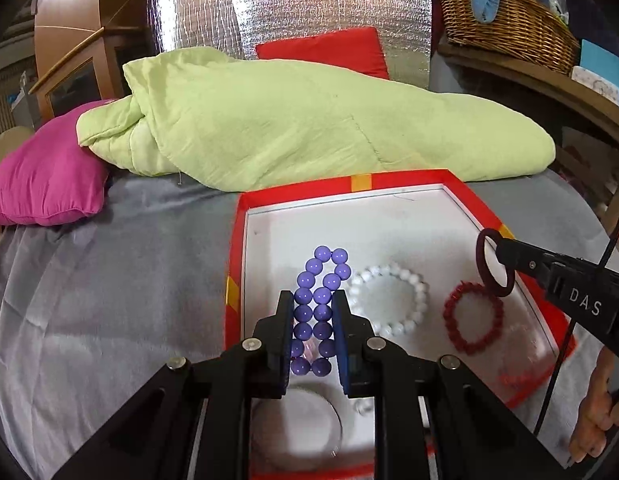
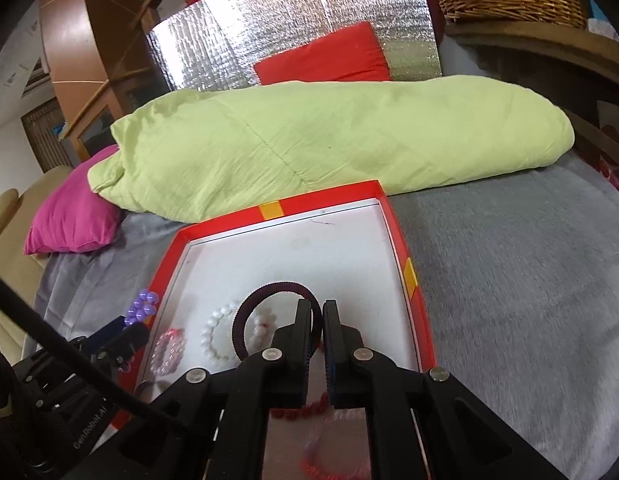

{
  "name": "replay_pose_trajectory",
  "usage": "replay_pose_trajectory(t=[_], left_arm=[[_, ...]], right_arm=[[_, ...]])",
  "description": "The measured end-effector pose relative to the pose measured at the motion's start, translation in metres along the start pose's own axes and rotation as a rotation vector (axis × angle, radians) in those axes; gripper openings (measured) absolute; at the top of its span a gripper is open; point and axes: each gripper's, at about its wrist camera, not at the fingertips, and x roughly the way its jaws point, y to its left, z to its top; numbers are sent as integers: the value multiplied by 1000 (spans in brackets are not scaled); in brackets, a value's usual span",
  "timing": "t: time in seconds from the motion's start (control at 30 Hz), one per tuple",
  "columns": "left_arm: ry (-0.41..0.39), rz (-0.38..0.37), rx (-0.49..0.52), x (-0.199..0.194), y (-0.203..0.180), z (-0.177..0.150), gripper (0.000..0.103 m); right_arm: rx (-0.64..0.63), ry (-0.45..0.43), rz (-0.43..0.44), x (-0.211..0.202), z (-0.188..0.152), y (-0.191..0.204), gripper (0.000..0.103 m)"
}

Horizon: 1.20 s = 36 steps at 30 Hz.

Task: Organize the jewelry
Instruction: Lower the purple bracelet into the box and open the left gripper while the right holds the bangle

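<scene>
Purple bead bracelet (image 1: 317, 312) pinched lengthwise in left gripper (image 1: 312, 300); right gripper (image 2: 316, 308) clamps maroon ring (image 2: 269, 320).

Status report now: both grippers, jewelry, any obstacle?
Left gripper shut on purple bead bracelet. Right gripper shut on dark ring band. Both above red tray. Nothing blocking.

five bracelets (image 1: 321, 308), one box (image 1: 235, 248), two pillows (image 1: 49, 176)

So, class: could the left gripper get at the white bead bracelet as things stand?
Probably not yet: the left gripper is shut on the purple bead bracelet. The white bead bracelet lies uncovered beside it.
</scene>
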Motion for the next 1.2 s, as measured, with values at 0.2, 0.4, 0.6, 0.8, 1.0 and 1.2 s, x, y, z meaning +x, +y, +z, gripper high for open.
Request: replay_pose_trajectory(t=[0.2, 0.4, 0.6, 0.8, 1.0, 1.2], left_arm=[[13, 0, 32, 14, -3, 11, 20], [34, 2, 49, 31, -2, 18, 20], [71, -3, 44, 47, 2, 21, 20], [109, 2, 32, 59, 8, 22, 20], [143, 8, 25, 70, 11, 21, 20], [172, 9, 8, 79, 14, 22, 20]], right_arm=[[14, 19, -3, 16, 11, -5, 7], [30, 31, -2, 28, 20, -8, 7], [47, 44, -4, 39, 27, -13, 7], [69, 59, -8, 50, 32, -17, 7], [105, 91, -14, 57, 34, -22, 6], [152, 132, -27, 69, 36, -29, 6]])
